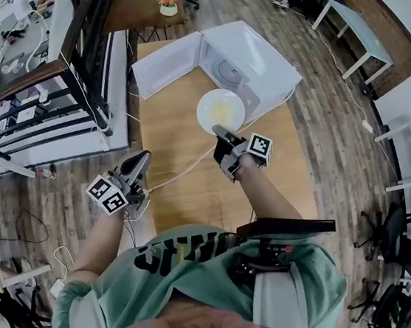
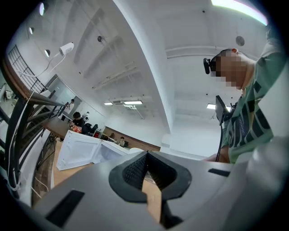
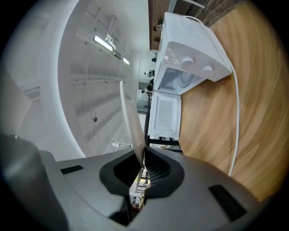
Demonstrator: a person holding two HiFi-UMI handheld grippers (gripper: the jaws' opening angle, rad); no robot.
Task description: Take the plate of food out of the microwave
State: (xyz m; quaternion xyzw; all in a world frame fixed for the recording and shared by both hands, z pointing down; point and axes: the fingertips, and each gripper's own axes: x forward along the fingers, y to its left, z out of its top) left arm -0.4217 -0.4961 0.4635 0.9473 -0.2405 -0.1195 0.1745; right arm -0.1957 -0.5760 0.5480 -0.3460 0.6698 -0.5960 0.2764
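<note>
The microwave point(image 1: 259, 62) closes off the worktop point(image 1: 293, 174) at 12 o'clock, and its open door point(image 1: 165, 65) juts out toward 10 o'clock and walls that side. The way to its mouth runs up from 6 o'clock, where the plate point(image 1: 221, 111) clamped in the right tool point(image 1: 221, 132) hangs just before the opening. A white cable point(image 1: 182, 171) trails over the wood toward 7 o'clock, near the closed left tool point(image 1: 140, 160) at the worktop's edge; from 3 to 5 o'clock the wood lies bare, and a dark railing point(image 1: 93, 49) stands beyond the edge at 9 o'clock.
</note>
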